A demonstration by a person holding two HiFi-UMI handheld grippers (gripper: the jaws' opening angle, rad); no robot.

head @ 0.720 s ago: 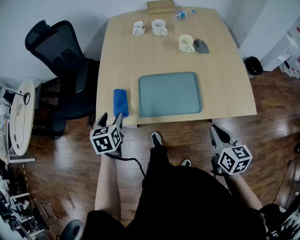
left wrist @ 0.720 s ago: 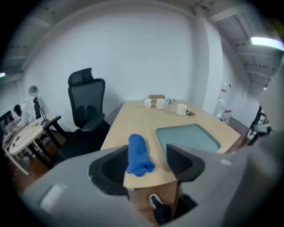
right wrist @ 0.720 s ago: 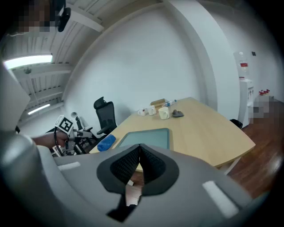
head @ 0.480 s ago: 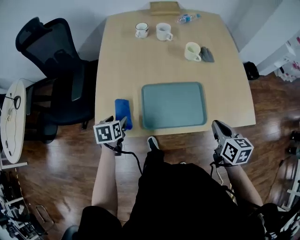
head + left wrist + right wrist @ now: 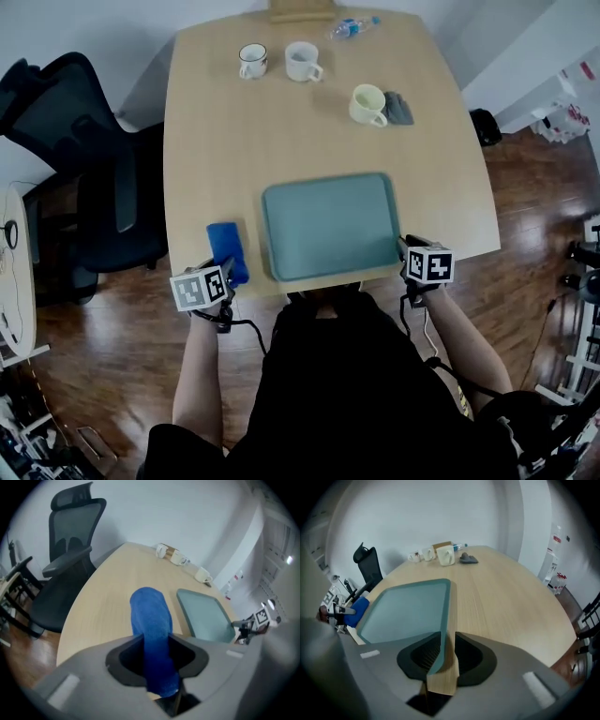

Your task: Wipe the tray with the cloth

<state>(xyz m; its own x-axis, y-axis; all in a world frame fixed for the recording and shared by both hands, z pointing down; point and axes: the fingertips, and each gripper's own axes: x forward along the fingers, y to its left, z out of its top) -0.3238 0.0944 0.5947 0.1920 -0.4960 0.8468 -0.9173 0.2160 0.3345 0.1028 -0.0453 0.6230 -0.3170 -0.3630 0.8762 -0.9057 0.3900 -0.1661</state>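
A rolled blue cloth (image 5: 223,246) lies on the wooden table (image 5: 216,150), just left of the teal tray (image 5: 328,225). My left gripper (image 5: 229,274) is at the cloth's near end. In the left gripper view the cloth (image 5: 150,616) fills the gap between the jaws, and the left gripper (image 5: 157,660) is shut on it. My right gripper (image 5: 407,247) is at the tray's near right corner. In the right gripper view the tray (image 5: 408,606) has its rim inside the narrow gap of the right gripper (image 5: 443,656), and a strip of table shows beside the rim.
Two mugs (image 5: 252,60) (image 5: 302,60), a third cream mug (image 5: 367,103) with a grey rag (image 5: 398,108), a water bottle (image 5: 353,26) and a wooden box (image 5: 300,11) stand at the table's far end. A black office chair (image 5: 84,169) is at the left.
Both grippers have come forward from in front of the table's near edge. The left one has reached the blue cloth and the right one the tray's corner. The head view has shifted forward.
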